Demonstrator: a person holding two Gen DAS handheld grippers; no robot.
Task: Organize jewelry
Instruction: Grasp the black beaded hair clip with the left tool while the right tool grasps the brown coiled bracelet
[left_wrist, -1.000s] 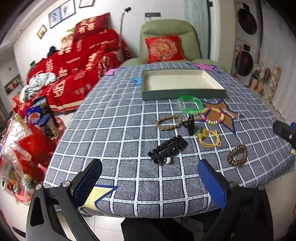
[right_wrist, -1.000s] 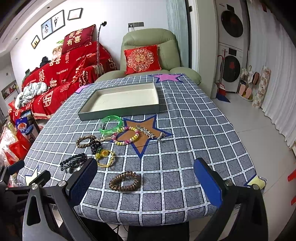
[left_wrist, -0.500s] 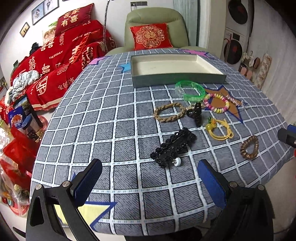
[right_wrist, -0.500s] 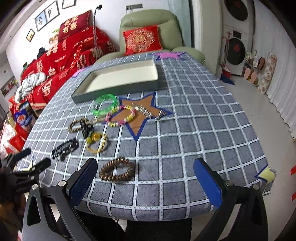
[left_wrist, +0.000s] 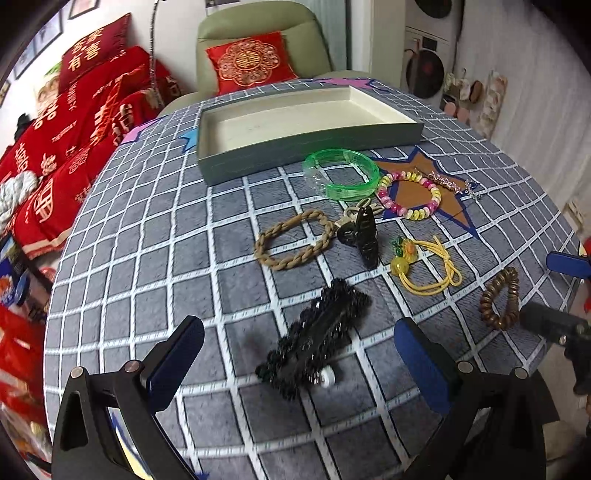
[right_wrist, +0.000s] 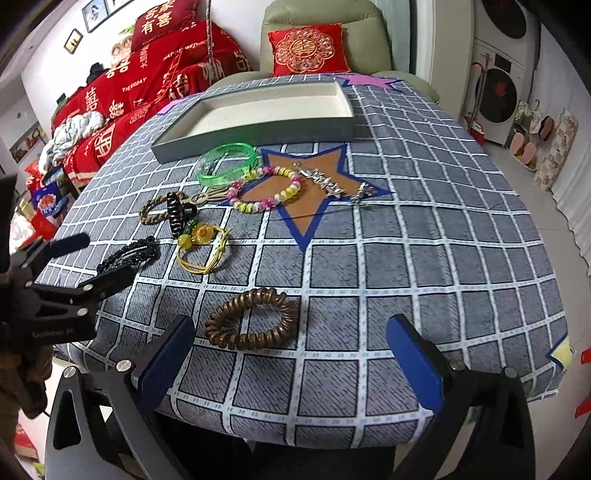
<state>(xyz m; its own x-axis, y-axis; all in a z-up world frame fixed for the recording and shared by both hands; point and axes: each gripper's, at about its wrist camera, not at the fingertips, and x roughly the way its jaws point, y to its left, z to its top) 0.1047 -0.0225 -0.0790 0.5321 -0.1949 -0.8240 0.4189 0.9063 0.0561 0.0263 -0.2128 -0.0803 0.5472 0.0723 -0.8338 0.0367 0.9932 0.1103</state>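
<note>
Both grippers are pushing in closer over the table than a moment ago, so the jewelry is looming larger in each view. The left gripper is hanging with its jaws spread wide around the black hair clip, not touching it. The right gripper is likewise gaping open, with the brown coil tie lying between and just ahead of its fingers.

The tray, sitting at the upper middle of both views, is holding nothing. Everything is lying loose on the checked cloth just below it: the green bangle, the bead bracelet, the rope bracelet, the claw clip, the yellow cord and the silver chain.

The right half of the cloth is lying bare, giving free room; the near edge is running just under both grippers. The rope bracelet's clasp is partly hiding behind the claw clip. The black hair clip is blurring in the left view, so its detail is hard to read. The right gripper's tips are cut off at the right edge of the left view.
</note>
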